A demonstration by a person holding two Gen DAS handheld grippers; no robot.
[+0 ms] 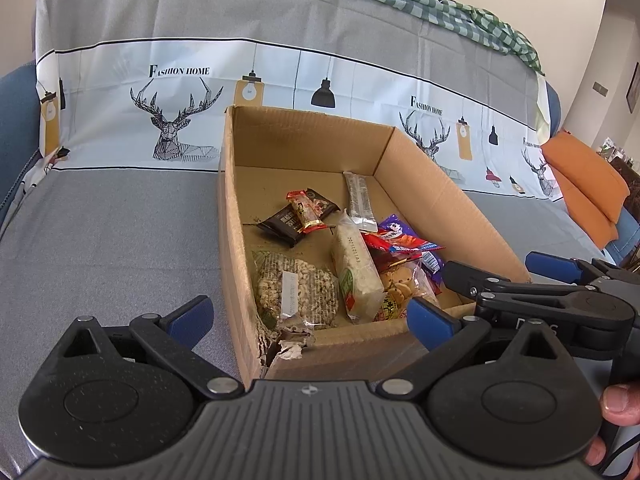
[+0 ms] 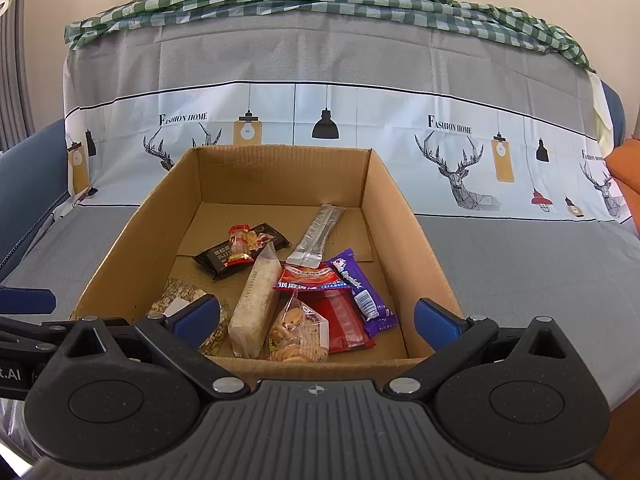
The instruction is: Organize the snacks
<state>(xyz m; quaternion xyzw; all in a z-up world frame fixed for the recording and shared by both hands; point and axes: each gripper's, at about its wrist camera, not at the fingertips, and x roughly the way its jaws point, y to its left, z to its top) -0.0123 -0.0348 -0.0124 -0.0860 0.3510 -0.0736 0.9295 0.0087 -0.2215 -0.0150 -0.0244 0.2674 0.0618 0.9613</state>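
An open cardboard box (image 1: pixel 304 140) (image 2: pixel 280 176) sits on a grey cloth and holds several snacks. Among them are a dark chocolate bar (image 1: pixel 280 224) (image 2: pixel 218 258), a silver stick pack (image 1: pixel 360 200) (image 2: pixel 318 234), a long rice bar (image 1: pixel 356 272) (image 2: pixel 256 300), a round rice cake pack (image 1: pixel 296 288), a purple packet (image 2: pixel 360 292) and a biscuit bag (image 2: pixel 300 332). My left gripper (image 1: pixel 312 318) hovers open at the box's near left corner. Over the near wall my right gripper (image 2: pixel 316 318) is open too, with nothing between its fingers.
The grey cloth with a deer and lamp print (image 2: pixel 456 168) covers a sofa, and a green checked cloth (image 2: pixel 320 0) lies along its top. An orange cushion (image 1: pixel 588 184) lies at the right. The box's near left corner (image 1: pixel 280 340) is torn. A thumb (image 1: pixel 618 400) shows at the right edge.
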